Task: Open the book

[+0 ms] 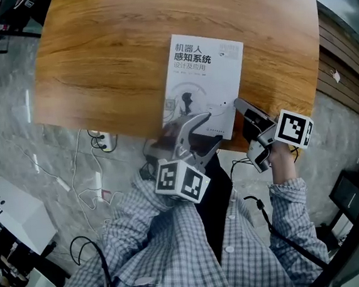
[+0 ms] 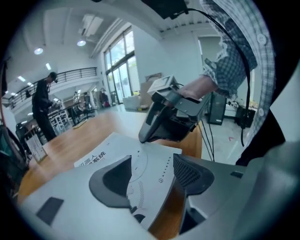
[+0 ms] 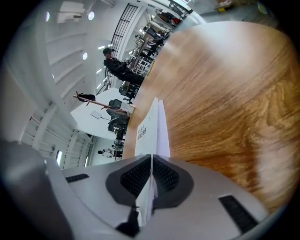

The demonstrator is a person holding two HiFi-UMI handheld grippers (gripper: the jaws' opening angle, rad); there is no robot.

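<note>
A white book (image 1: 201, 74) with black printed characters lies closed on the wooden table (image 1: 95, 59), its near edge at the table's front rim. My left gripper (image 1: 213, 129) hovers over the book's near edge, open, with the cover (image 2: 117, 150) showing bare between its pads (image 2: 190, 173). At the book's near right corner, my right gripper (image 1: 239, 104) is shut on the thin edge of the cover (image 3: 149, 126); its dark ribbed pads (image 3: 138, 176) press that edge from both sides. In the left gripper view the right gripper (image 2: 150, 133) rests on the book's far corner.
The table's front edge (image 1: 128, 135) runs just under both grippers. Cables and a power strip (image 1: 103, 141) lie on the grey floor beside a white box (image 1: 15, 212). A person (image 2: 43, 105) stands far off behind the table. Bare wood (image 3: 225, 93) stretches beyond the book.
</note>
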